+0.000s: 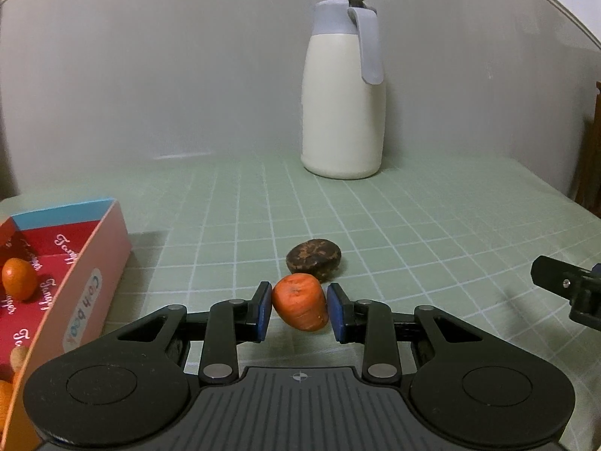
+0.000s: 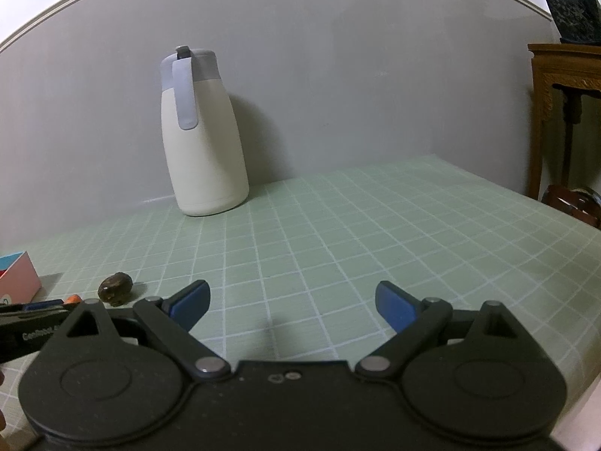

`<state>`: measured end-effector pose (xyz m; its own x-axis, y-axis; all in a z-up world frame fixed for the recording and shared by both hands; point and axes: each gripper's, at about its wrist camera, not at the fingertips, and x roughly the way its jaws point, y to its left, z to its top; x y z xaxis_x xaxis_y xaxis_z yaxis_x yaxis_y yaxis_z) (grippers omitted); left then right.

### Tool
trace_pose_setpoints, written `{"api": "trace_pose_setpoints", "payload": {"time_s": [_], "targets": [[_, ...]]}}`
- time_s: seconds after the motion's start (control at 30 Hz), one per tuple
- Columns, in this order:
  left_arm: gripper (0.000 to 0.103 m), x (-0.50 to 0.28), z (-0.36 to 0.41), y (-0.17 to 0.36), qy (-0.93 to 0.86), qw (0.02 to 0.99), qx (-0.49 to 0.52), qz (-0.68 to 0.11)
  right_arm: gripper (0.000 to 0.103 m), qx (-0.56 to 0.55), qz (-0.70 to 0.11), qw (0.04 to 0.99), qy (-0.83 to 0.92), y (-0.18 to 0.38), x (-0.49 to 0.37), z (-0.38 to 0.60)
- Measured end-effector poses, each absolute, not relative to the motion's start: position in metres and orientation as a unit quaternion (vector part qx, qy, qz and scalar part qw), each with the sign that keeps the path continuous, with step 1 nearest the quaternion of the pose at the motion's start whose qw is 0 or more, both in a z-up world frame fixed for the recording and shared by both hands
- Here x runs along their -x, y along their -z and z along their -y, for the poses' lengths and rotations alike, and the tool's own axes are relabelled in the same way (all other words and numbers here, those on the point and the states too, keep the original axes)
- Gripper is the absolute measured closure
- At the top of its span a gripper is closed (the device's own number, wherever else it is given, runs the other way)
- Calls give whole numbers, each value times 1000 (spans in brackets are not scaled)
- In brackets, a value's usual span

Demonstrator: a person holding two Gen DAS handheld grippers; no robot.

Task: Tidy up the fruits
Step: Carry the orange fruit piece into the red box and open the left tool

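Observation:
My left gripper (image 1: 299, 310) is shut on a small orange fruit (image 1: 300, 306), its blue pads pressed to both sides, just above the green checked tablecloth. A dark brown mottled fruit (image 1: 314, 258) lies right behind it; it also shows in the right wrist view (image 2: 115, 288). A pink and red box (image 1: 56, 282) stands at the left with an orange fruit (image 1: 18, 278) inside. My right gripper (image 2: 293, 306) is open and empty over the cloth, to the right of the left one (image 2: 45, 306).
A cream thermos jug with a grey lid (image 1: 343, 105) stands at the back by the wall, also in the right wrist view (image 2: 204, 139). A wooden side table with a plant pot (image 2: 567, 75) stands beyond the table's right edge.

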<state>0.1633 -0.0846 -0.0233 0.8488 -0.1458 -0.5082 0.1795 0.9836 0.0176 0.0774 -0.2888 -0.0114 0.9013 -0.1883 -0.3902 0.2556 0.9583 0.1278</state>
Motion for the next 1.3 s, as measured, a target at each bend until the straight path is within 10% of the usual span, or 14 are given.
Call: {"api": "trace_pose_setpoints", "payload": {"time_s": [1.3], "targets": [[71, -125, 9, -7, 15, 975, -14, -220, 8, -47, -187, 981, 30, 2, -90, 223]]}}
